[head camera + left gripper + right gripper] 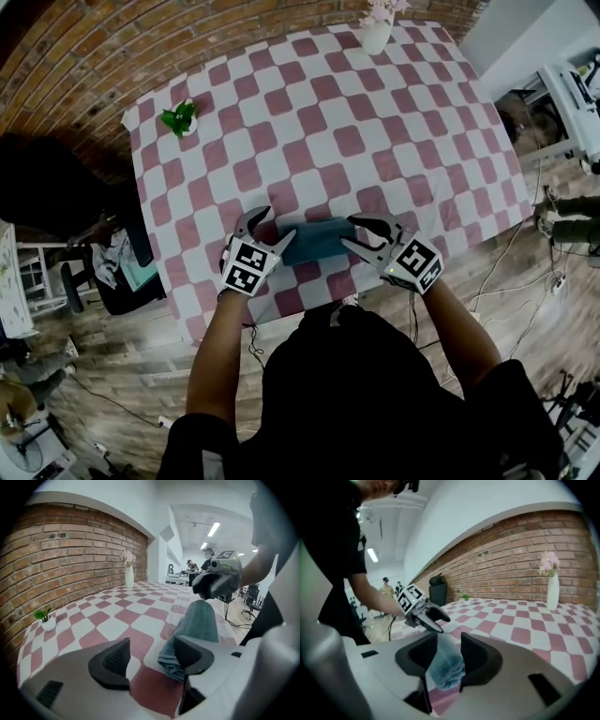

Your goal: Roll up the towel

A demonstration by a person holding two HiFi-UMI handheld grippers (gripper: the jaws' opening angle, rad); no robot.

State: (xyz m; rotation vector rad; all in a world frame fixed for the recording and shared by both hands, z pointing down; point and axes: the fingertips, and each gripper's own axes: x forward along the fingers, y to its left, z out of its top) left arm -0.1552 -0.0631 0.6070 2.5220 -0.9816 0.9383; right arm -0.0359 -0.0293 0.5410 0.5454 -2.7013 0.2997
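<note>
Head view puts the person's black-clad shoulders nearest, with both bare forearms reaching to the near edge of a table covered in a red-and-white checked tablecloth (328, 141). There the blue-grey terry towel (317, 239) sits as a short roll, lying crosswise, with one gripper at each end.

The left gripper (265, 232) has its black jaws spread. In the left gripper view the towel's end shows just beside one jaw and partly behind it, and bare checked cloth fills the rest of the gap. The right gripper (367, 234) has its jaws drawn close, pinching the towel's other end. In the right gripper view that end bulges out beneath the pads.

Farther along the table, a small green plant in a white pot (180, 117) stands near the left edge. A white vase of pink flowers (377, 33) stands at the far edge, before a red brick wall (141, 47).
</note>
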